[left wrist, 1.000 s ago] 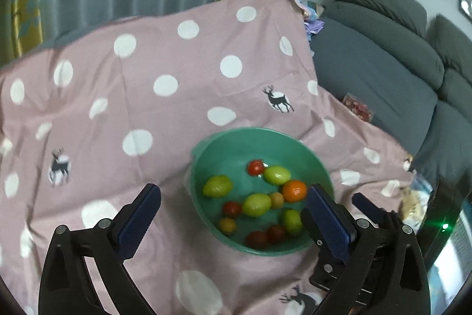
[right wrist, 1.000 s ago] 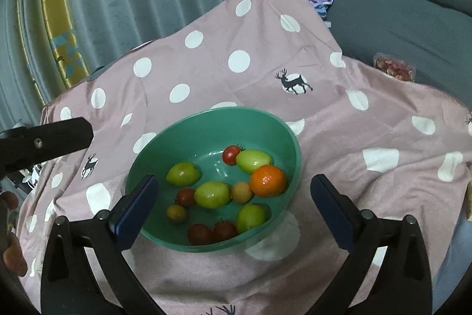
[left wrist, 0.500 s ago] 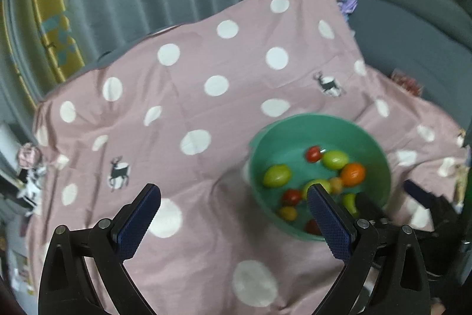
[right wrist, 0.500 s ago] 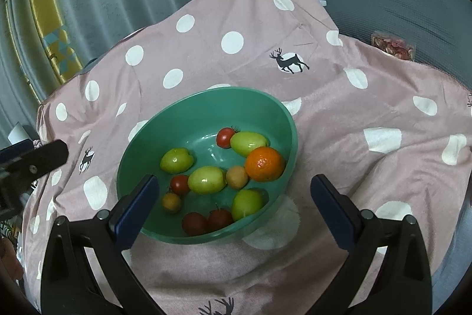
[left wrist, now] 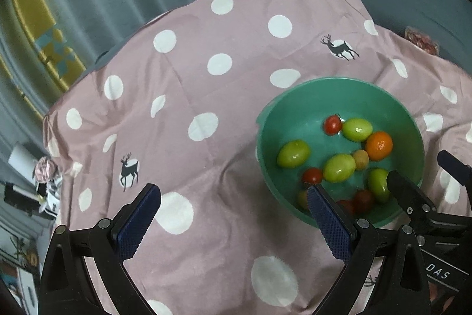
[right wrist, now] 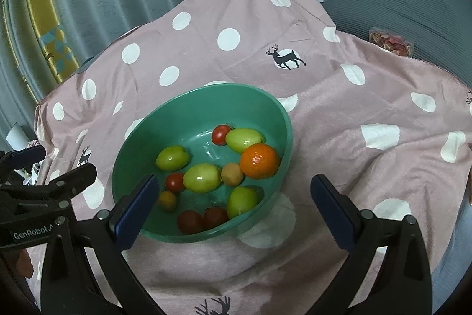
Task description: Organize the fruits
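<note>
"GenRobot" left gripper (right wrist: 44,167) beside green bowl (right wrist: 203,96)

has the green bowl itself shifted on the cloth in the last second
No. In the right wrist view the green plastic bowl sits the same against the pink cloth's deer print and nearby white dots; only the cameras moved.

My left tongs (left wrist: 233,219) are spread wide, gripping nothing. My right tongs (right wrist: 233,210) are spread just as wide, also bare.

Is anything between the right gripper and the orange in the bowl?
Nothing visible blocks it. The right gripper hangs open above the green bowl, and the orange lies uncovered, touching a green fruit.
</note>
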